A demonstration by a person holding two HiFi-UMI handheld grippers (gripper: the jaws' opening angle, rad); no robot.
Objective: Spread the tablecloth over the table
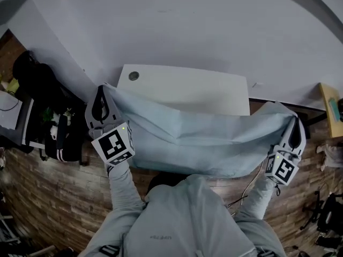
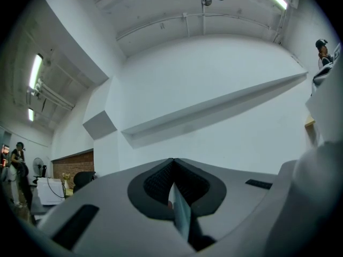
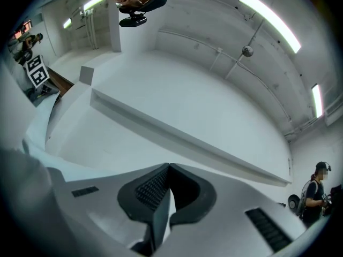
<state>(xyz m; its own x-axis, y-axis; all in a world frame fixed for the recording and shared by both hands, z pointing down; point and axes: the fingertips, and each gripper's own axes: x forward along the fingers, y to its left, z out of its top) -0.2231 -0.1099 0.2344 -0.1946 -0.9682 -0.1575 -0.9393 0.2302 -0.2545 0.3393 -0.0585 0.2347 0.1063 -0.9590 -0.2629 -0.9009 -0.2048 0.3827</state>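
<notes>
A pale blue tablecloth [image 1: 198, 135] hangs stretched between my two grippers, sagging over the near part of a white table [image 1: 185, 87]. The far strip of the tabletop shows bare. My left gripper [image 1: 101, 101] is shut on the cloth's left corner, whose thin edge [image 2: 180, 213] shows between the closed jaws in the left gripper view. At the right end my right gripper [image 1: 293, 128] is shut on the other corner, and a fold of cloth [image 3: 158, 216] sits pinched in its jaws in the right gripper view. Both grippers point toward the white wall.
A round grommet [image 1: 133, 75] sits in the table's far left corner. Dark bags and equipment [image 1: 40, 111] crowd the floor left of the table. A wooden shelf [image 1: 332, 108] stands at the right edge. A white wall [image 1: 177, 25] rises behind the table. People stand far off [image 3: 313, 194].
</notes>
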